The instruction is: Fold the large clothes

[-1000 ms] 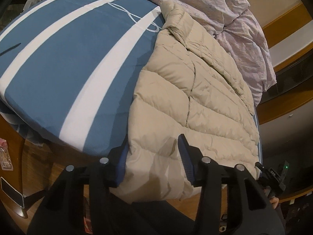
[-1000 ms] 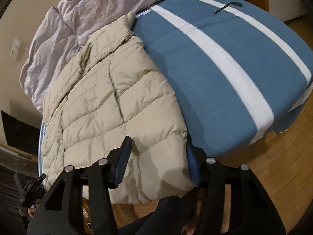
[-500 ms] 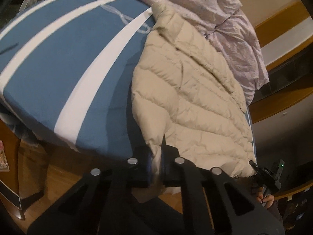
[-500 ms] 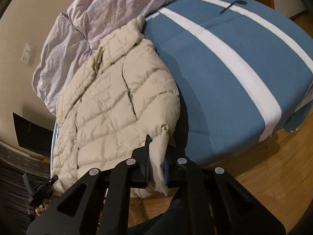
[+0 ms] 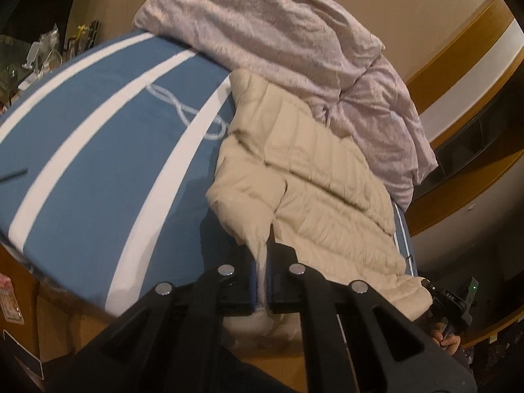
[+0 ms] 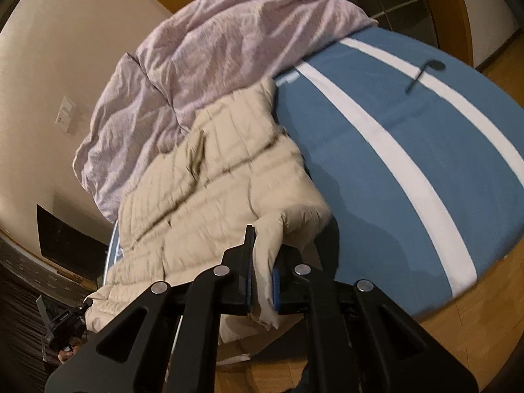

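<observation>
A beige quilted puffer jacket (image 5: 311,177) (image 6: 209,180) lies on a bed with a blue, white-striped cover (image 5: 98,150) (image 6: 409,150), its collar toward the far end. My left gripper (image 5: 261,262) is shut on the jacket's near hem at one corner. My right gripper (image 6: 262,262) is shut on the hem at the other corner. Both corners are raised off the bed, and the fabric bunches between the blue pads. In each wrist view the other gripper shows at the jacket's far hem corner, held by a hand (image 5: 448,340) (image 6: 67,353).
A crumpled lilac duvet (image 5: 294,42) (image 6: 203,55) is piled at the head of the bed behind the jacket. A thin dark object (image 6: 422,72) lies on the blue cover. Wooden floor (image 6: 458,344) lies below the bed's edge. Clutter (image 5: 49,52) stands beyond the far left side.
Both grippers went from open around the jacket's hem to shut on it, then rose, lifting the hem corners off the bed and pulling the fabric up toward the cameras.
</observation>
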A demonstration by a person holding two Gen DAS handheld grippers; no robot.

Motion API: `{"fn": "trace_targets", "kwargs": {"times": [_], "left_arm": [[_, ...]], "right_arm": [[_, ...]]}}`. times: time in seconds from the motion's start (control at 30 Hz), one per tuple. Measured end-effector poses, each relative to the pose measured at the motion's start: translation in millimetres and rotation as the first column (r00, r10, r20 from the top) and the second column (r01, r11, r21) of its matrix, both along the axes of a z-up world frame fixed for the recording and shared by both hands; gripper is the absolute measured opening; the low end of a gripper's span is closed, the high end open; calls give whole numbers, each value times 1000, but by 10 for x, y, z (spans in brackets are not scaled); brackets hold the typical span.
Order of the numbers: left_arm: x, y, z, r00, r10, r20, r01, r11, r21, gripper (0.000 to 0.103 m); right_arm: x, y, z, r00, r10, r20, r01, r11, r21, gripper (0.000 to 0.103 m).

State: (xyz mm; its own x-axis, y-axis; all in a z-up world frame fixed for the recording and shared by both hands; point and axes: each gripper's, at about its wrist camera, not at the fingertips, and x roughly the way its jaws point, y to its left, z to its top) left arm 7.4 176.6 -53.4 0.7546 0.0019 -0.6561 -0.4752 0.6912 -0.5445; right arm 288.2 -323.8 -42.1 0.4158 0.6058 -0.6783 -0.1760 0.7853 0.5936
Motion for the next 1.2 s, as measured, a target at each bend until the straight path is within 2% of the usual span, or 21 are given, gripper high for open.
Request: {"fn": "trace_targets", "kwargs": {"times": [0.2,0.57,0.93,1.2], "left_arm": [[292,158,158,1000,24,20,-25,999,27,4],[1077,512,355,997,61,42,-63,996,69,4],[1825,914,314,994,107,13,-108,991,82,4],[2293,1119,186,990,133,-41,-129,988,88,4]], "right_arm": [[345,147,155,999,-9,41,8,1000,22,9],[1109,512,295,996,-6,90,3,999,35,9],[1921,933,261,995,27,100,-27,1000,-5,9],[2396,1107,34,999,25,47,-23,999,-35,9]]}}
